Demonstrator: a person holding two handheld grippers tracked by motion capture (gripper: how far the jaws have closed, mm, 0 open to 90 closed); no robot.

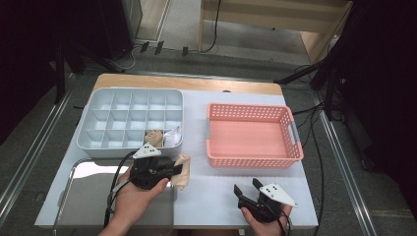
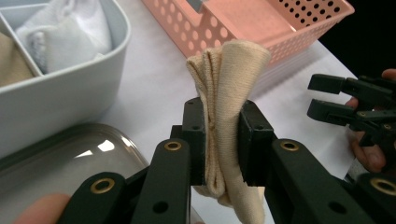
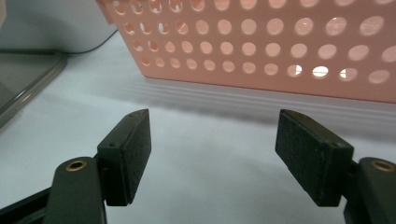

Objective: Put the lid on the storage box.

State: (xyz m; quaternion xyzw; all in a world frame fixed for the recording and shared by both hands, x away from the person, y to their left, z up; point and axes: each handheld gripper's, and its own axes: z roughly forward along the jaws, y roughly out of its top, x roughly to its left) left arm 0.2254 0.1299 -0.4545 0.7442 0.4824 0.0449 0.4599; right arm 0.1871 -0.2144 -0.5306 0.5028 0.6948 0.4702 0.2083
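Left gripper view: the left gripper (image 2: 223, 140) pinches a folded beige cloth sock (image 2: 229, 79) between its jaws, lifted just near of the pale grey compartment tray (image 1: 93, 146) and left of the pink perforated plastic basket (image 1: 290, 156). The right gripper (image 1: 244, 188) rests near-right, jaws spread wide, holding nothing.

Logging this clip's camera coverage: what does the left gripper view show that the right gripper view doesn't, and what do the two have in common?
Left gripper view alone: the left gripper shut on a folded beige sock, the grey divided organizer with white and beige socks in its compartments, and the right gripper held farther off in a hand.

Right gripper view alone: the right gripper's own jaws standing wide apart with nothing between them, low over the white table cover.

Both: the pink perforated basket, the white table cover and the clear lid lying beside the organizer.
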